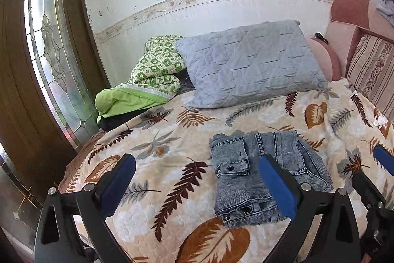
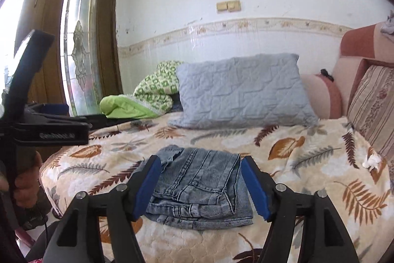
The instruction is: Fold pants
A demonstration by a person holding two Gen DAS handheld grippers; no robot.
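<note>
Both jaws stand wide and hold nothing: the left gripper [image 1: 197, 184] and right gripper [image 2: 200, 186] hover apart from the pants [image 2: 199, 186], which lie folded compactly on the bed [image 1: 172, 189], near the pillow [image 1: 248, 63], seemingly finished.

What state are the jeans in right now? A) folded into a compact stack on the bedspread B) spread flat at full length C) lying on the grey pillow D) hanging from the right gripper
A: the jeans sit as a folded, layered stack on the leaf-print bedspread, short of the grey pillow; the left gripper and right gripper are both open and hold nothing.
</note>
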